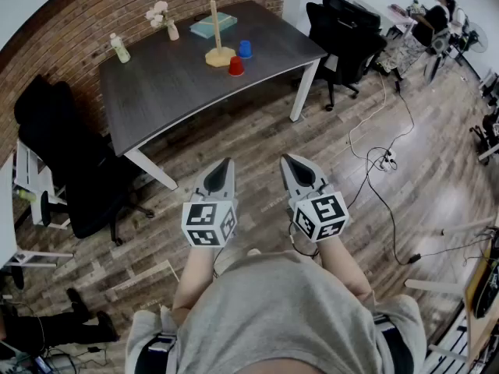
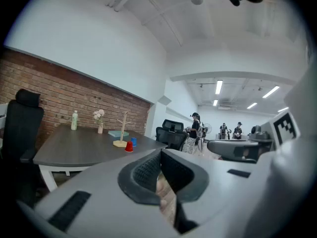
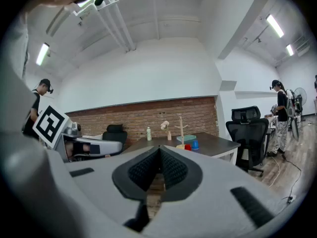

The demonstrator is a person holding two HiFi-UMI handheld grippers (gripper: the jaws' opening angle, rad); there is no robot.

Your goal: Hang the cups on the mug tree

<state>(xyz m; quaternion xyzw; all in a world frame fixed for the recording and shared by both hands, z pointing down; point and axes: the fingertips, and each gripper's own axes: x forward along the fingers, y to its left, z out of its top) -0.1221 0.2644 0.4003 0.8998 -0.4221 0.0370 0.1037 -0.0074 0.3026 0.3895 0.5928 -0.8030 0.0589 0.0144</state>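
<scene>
Over floor (image 1: 257, 135), left hand-held gripper (image 1: 228, 164), right hand-held gripper (image 1: 288, 160), closed, empty

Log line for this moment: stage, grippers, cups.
stage: before first pick | left gripper: shut, empty | right gripper: shut, empty | red cup, blue cup: on table beside mug tree, unhung

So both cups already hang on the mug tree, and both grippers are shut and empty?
No: the red cup and blue cup stand on the table beside the mug tree, per the head view. The left gripper and right gripper are shut, empty.
</scene>
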